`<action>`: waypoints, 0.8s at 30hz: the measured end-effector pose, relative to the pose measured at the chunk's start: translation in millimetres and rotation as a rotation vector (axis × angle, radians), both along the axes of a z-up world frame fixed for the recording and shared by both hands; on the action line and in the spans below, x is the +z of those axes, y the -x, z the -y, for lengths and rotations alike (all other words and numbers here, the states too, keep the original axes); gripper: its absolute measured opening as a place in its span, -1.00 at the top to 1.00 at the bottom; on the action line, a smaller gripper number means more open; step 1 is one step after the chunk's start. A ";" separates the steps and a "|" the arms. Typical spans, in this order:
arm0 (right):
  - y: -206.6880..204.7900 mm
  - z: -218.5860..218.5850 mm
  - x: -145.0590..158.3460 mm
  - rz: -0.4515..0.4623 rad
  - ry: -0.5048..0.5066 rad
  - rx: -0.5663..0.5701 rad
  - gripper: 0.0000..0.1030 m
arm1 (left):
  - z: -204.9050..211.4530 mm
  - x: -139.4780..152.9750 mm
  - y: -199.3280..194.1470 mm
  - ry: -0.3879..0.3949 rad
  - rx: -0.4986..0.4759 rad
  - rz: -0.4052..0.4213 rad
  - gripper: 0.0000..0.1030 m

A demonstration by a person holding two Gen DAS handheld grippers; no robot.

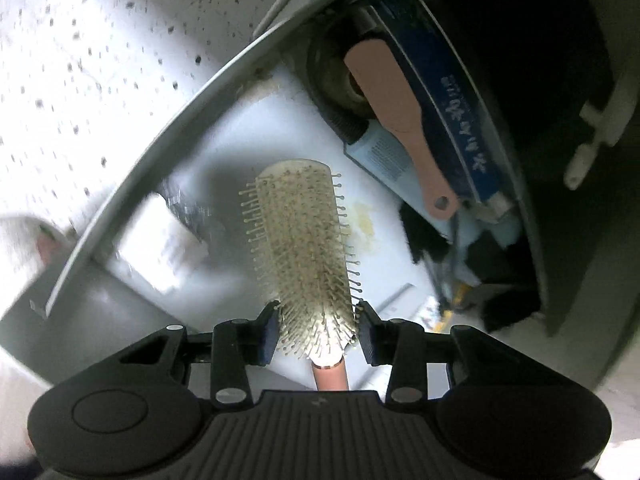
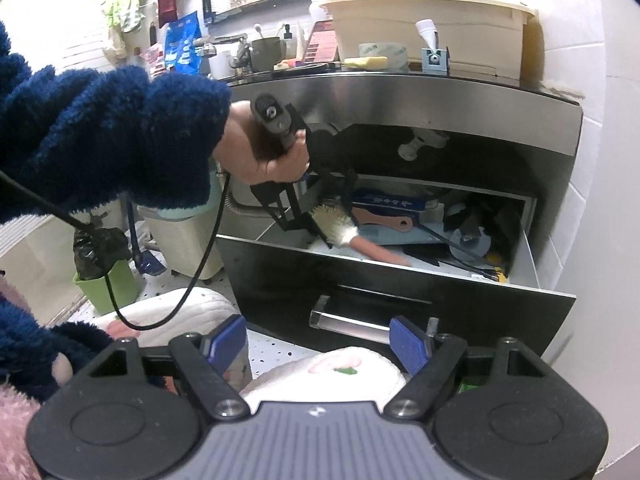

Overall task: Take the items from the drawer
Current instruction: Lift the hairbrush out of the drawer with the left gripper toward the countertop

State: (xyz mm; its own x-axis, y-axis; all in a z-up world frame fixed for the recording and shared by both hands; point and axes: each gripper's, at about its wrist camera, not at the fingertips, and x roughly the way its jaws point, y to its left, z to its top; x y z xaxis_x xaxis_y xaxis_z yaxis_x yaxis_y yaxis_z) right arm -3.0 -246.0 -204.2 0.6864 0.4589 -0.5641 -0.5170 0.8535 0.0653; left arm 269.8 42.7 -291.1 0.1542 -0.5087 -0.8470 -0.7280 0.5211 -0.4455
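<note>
Left wrist view: left gripper (image 1: 318, 326) jaws clamped on the bristle head of the hairbrush (image 1: 306, 240), over the open drawer (image 1: 160, 148) — bristles may give and let it slip. Right gripper (image 2: 318, 344) part-open, empty, before the drawer.

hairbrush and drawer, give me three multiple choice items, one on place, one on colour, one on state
1. Where does the pink paddle brush lie?
A. on the floor
B. in the open drawer
C. on the countertop

2. What colour is the handle of the round hairbrush?
A. pink
B. green
C. black

3. How does the left gripper stand?
A. open and empty
B. shut on the drawer handle
C. shut on the round hairbrush

Answers: 1 B, it rests among the items inside the drawer. 2 A, a pink handle shows below the bristles. 3 C, both pads press the bristled head.
</note>
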 end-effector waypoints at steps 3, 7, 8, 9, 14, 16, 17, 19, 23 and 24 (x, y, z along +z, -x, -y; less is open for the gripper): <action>1.3 -2.0 1.7 0.009 0.010 0.006 -0.53 | -4.8 19.0 11.6 0.048 0.038 0.005 0.23; 1.8 -3.2 5.1 0.026 0.016 0.007 -0.53 | 8.1 36.2 15.1 0.039 -0.006 0.072 0.23; 1.7 -3.3 6.1 0.029 0.014 0.007 -0.53 | 9.7 46.1 18.2 0.016 -0.044 0.096 0.23; 1.9 -3.7 6.9 0.032 0.014 0.008 -0.53 | 14.3 54.9 19.6 -0.009 -0.089 0.121 0.23; 3.6 -7.3 10.0 0.043 0.014 0.021 -0.53 | 31.6 105.3 33.5 -0.126 -0.294 0.240 0.23; 4.4 -8.9 11.3 0.046 0.013 0.027 -0.53 | 41.2 126.0 36.9 -0.173 -0.369 0.290 0.23; 4.9 -9.8 11.9 0.048 0.013 0.029 -0.53 | 46.3 136.1 39.3 -0.201 -0.412 0.313 0.23; 6.0 -10.7 13.8 0.052 0.016 0.034 -0.53 | 59.4 155.3 43.7 -0.264 -0.511 0.364 0.23; 7.2 -11.1 16.6 0.058 0.015 0.035 -0.53 | 85.1 190.4 52.3 -0.365 -0.692 0.455 0.23; 7.3 -11.1 17.1 0.059 0.015 0.034 -0.53 | 90.5 198.3 53.9 -0.379 -0.729 0.473 0.23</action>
